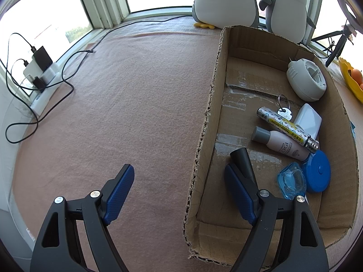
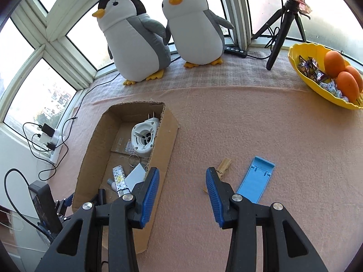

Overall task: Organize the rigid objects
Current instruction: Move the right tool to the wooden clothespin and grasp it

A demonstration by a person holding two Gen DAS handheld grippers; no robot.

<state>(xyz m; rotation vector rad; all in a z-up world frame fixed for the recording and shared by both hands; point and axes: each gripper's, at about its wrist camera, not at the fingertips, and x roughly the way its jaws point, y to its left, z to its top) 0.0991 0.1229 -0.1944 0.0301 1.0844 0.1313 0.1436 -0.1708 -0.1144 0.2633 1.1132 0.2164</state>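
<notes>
A cardboard box (image 1: 204, 140) lies on the pink blanket and holds several small items: a white plug-in device (image 1: 306, 81), a patterned lighter (image 1: 285, 128), a key on a ring (image 1: 284, 112), a small bottle (image 1: 283, 145), a blue round tape measure (image 1: 316, 171), a clear blue piece (image 1: 292, 180) and a black cone (image 1: 241, 161). My left gripper (image 1: 180, 190) is open and straddles the box's left wall without touching it. My right gripper (image 2: 182, 192) is open and empty, just right of the box (image 2: 163, 149). Ahead of it lie a wooden clothespin (image 2: 223, 166) and a blue phone stand (image 2: 256, 181).
Two plush penguins (image 2: 163, 36) stand by the window behind the box. A yellow bowl (image 2: 301, 68) with oranges and sweets sits at the far right, next to a black tripod (image 2: 283, 29). A power strip with chargers and cables (image 1: 38, 72) lies at the left edge.
</notes>
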